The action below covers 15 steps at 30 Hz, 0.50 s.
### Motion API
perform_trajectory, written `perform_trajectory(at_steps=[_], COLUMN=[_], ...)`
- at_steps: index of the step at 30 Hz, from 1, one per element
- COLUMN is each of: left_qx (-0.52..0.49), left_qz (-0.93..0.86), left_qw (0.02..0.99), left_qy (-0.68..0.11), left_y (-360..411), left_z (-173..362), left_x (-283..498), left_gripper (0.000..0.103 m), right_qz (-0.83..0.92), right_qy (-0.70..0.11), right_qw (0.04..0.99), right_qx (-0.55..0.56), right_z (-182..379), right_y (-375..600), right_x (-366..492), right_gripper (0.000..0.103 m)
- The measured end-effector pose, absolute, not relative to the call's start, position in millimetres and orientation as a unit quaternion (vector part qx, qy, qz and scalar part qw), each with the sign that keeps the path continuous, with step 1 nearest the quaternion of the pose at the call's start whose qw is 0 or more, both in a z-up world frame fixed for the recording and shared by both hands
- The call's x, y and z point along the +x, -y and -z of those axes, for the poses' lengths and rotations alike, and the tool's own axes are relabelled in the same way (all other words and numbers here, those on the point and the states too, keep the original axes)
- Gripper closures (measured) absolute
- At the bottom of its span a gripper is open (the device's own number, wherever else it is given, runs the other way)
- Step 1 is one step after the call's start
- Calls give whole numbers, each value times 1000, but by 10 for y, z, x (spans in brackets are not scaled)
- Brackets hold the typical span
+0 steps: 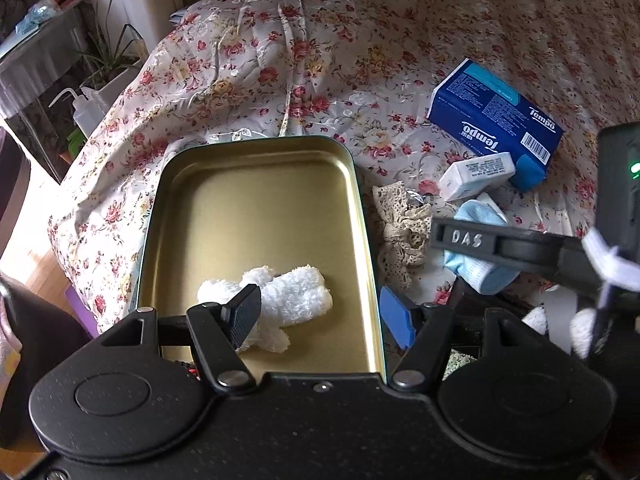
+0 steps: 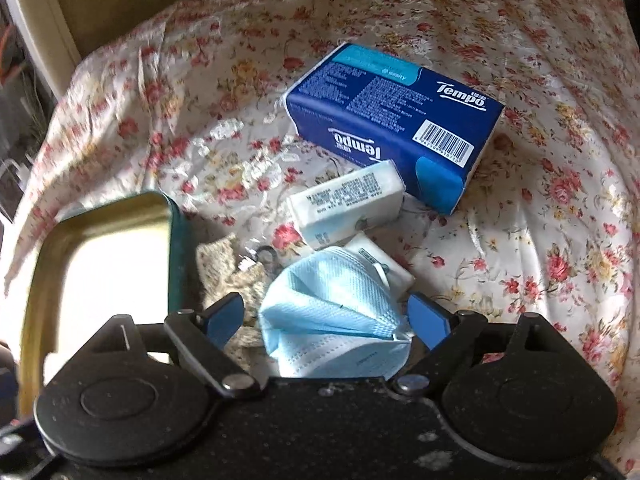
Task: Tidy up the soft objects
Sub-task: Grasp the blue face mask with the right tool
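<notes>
The work surface is a bed covered by a floral bedspread [image 1: 360, 40]. An open metal tin [image 1: 256, 208] with a gold interior lies at the centre of the left wrist view and at the lower left of the right wrist view.

Left claw [image 1: 320, 316]: the jaws straddle the right wall of the tin. The black finger sits over a white fluffy cloth [image 1: 296, 296] that lies on the tin floor; the blue pad stands outside the wall. Whether the jaws clamp the wall cannot be told.

Right claw [image 2: 326, 318]: the jaws stand open on either side of a light blue face mask [image 2: 332, 320], which lies crumpled on the bedspread. The pads do not press on it.

Remaining items, right wrist view: a beige lace piece [image 2: 224, 264] lies between the tin and the mask. A small white tissue pack [image 2: 344, 204] lies above the mask, with a blue Tempo tissue pack [image 2: 396, 120] just behind it.
</notes>
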<state>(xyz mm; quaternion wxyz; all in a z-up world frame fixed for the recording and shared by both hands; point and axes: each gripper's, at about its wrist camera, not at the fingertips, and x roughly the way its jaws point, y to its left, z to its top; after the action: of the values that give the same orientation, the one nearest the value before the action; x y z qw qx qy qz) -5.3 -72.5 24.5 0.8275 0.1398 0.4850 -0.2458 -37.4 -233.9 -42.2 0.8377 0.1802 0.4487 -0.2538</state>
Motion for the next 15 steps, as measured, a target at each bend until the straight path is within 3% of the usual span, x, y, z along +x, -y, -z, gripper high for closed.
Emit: perform_trajectory(at_steps=[2, 5, 10, 15], left_qx=[140, 140, 143, 150], left_qz=[246, 247, 250, 256], left_qw=[827, 825, 825, 822], left_qy=[-485, -488, -487, -485], left_y=[743, 780, 850, 913], left_z=[-237, -222, -208, -174], left_x=[-51, -49, -66, -89], left_gripper=[41, 41, 41, 41], right_qz=[255, 251, 247, 261], right_qy=[-456, -460, -450, -433], right_qw=[834, 830, 829, 828], right_qx=[177, 190, 221, 243], right_z=[444, 438, 380, 251], right_y=[2358, 2435, 2567, 2686], right_x=[-376, -414, -519, -691], right_gripper=[27, 38, 49, 52])
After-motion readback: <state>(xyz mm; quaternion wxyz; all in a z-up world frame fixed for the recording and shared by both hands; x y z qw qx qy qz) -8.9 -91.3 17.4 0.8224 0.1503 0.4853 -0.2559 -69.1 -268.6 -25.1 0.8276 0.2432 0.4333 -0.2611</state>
